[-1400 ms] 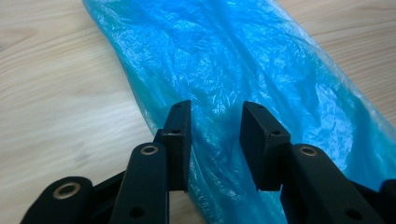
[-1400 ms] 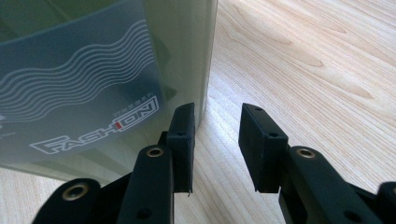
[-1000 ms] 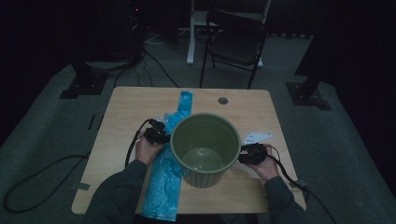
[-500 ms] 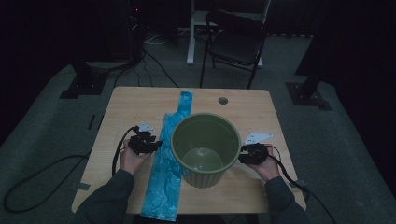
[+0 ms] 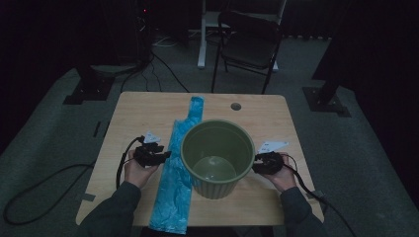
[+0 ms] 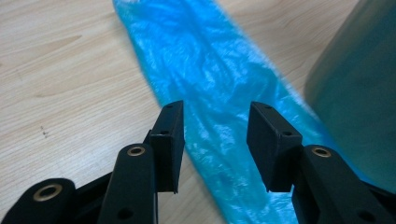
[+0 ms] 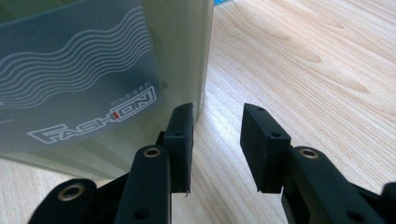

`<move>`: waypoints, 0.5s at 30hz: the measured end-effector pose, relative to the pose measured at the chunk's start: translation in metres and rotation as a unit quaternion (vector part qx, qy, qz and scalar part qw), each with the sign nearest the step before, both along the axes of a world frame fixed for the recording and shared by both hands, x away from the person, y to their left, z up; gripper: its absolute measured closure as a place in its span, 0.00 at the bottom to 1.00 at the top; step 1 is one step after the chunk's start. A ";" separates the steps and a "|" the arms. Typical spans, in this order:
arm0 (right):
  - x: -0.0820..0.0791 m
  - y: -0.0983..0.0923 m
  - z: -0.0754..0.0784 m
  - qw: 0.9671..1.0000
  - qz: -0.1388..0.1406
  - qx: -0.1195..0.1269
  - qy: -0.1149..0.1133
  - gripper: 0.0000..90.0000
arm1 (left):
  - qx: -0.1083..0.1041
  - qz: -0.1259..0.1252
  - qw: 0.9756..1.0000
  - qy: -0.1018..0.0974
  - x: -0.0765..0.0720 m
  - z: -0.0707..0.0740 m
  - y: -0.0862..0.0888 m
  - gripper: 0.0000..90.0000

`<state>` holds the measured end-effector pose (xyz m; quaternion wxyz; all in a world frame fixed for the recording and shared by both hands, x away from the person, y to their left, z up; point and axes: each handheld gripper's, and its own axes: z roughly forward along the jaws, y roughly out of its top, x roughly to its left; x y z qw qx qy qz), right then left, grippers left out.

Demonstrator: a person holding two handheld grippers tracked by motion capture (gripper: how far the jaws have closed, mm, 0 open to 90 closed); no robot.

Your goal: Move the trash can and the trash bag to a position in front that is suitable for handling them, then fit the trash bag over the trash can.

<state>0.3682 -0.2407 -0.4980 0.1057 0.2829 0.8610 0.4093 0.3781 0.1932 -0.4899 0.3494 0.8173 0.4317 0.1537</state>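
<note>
Green bin (image 7: 93, 70): label reads "FASHION" (image 7: 91, 122), wavy lines above.

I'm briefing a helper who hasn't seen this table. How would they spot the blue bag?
Start at the wooden table and find the green bin near its middle. The blue bag lies flat along the bin's left side, a long crinkly plastic strip, the only bright blue thing there.

Location type: a dim recording studio or lab, not a home. Indicators: a single wooden worktop (image 5: 148, 108) on grey carpet, black stand bases (image 5: 84, 91) left and right, cables (image 5: 39, 192) across the floor, and a folding chair (image 5: 249, 42) at the far side.
</note>
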 end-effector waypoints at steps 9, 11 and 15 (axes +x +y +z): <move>0.000 0.000 -0.001 1.000 0.000 -0.001 0.002 0.71 | 0.002 0.008 1.000 0.015 0.007 -0.008 -0.001 0.56; 0.000 0.000 -0.001 1.000 0.001 -0.002 0.002 0.71 | 0.006 0.008 1.000 0.019 0.008 -0.010 -0.002 0.52; 0.000 0.000 -0.001 1.000 0.001 -0.002 0.002 0.71 | 0.000 -0.003 0.999 0.038 0.014 -0.017 -0.003 0.50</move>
